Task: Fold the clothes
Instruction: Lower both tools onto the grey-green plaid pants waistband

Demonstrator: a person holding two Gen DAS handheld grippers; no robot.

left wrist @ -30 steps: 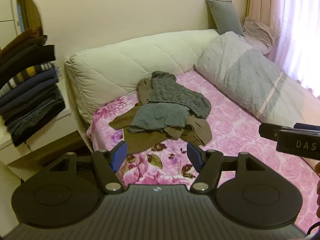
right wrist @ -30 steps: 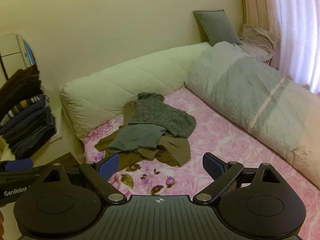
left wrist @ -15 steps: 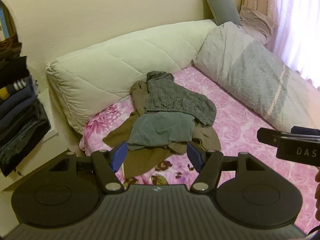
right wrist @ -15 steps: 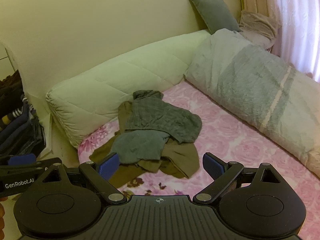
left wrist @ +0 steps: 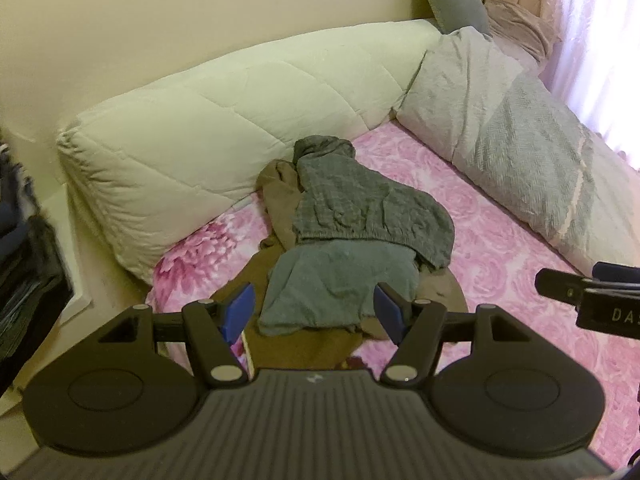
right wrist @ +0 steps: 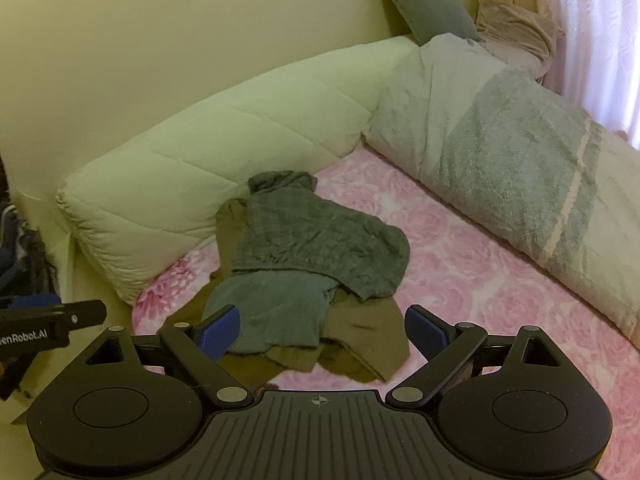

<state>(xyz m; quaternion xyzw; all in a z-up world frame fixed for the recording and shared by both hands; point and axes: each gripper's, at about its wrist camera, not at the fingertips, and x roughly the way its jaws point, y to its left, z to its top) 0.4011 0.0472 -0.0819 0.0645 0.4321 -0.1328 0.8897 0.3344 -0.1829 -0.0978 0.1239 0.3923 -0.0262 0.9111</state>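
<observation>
A heap of clothes lies on the pink floral bedsheet [left wrist: 500, 240]: a grey knitted garment [left wrist: 360, 204] on top, a teal-grey garment [left wrist: 340, 284] in front of it, an olive-brown garment [left wrist: 280, 200] underneath. The same heap shows in the right wrist view, with the grey knit [right wrist: 320, 236], the teal-grey piece [right wrist: 276, 312] and the olive-brown piece [right wrist: 360, 340]. My left gripper [left wrist: 316, 312] hangs open just before the heap's near edge, holding nothing. My right gripper [right wrist: 322, 332] is open too, wider, above the heap's near right side, and empty.
A cream quilted bolster [left wrist: 240, 120] runs along the wall behind the heap. A long grey pillow [left wrist: 520, 152] lies along the right, with a grey cushion [right wrist: 420, 0] and curtain beyond. Stacked dark folded clothes [left wrist: 24, 260] stand at the left edge.
Both grippers have moved forward toward the heap, which now fills more of each view. The stack of folded clothes has slid out to the left edge. Jaw openings are unchanged.
</observation>
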